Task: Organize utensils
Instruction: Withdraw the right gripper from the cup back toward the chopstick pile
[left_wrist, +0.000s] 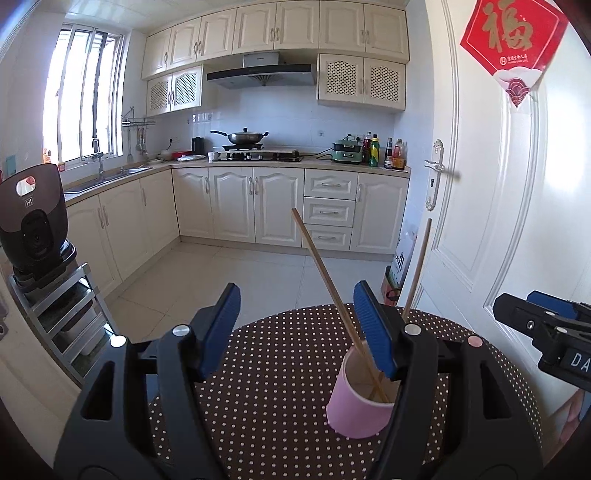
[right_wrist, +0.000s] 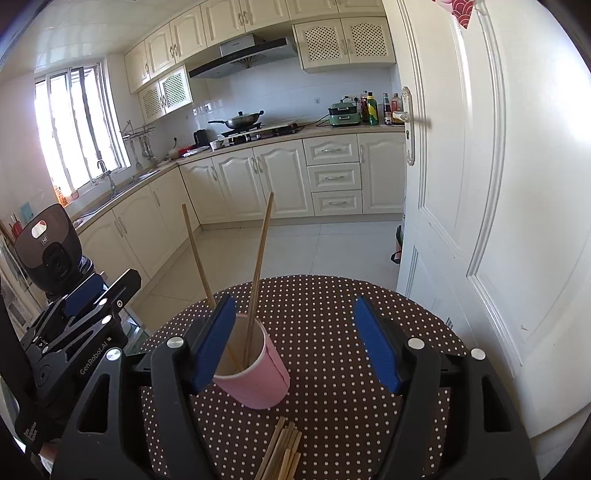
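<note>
A pink paper cup (left_wrist: 360, 402) stands on a round brown table with white dots (left_wrist: 273, 369); two wooden chopsticks (left_wrist: 325, 273) stand in it, leaning apart. My left gripper (left_wrist: 299, 328) is open and empty, its right finger close over the cup. In the right wrist view the cup (right_wrist: 255, 373) sits by my right gripper's left finger; the right gripper (right_wrist: 295, 343) is open and empty. Several loose chopsticks (right_wrist: 282, 452) lie on the table (right_wrist: 332, 332) near its front edge, below the cup. The right gripper also shows in the left view (left_wrist: 546, 325).
A white door (right_wrist: 480, 184) stands close on the right of the table. A dark rice cooker (left_wrist: 33, 221) sits on a metal rack at the left. Kitchen cabinets, a sink and a stove with a wok (left_wrist: 243, 138) lie across a tiled floor.
</note>
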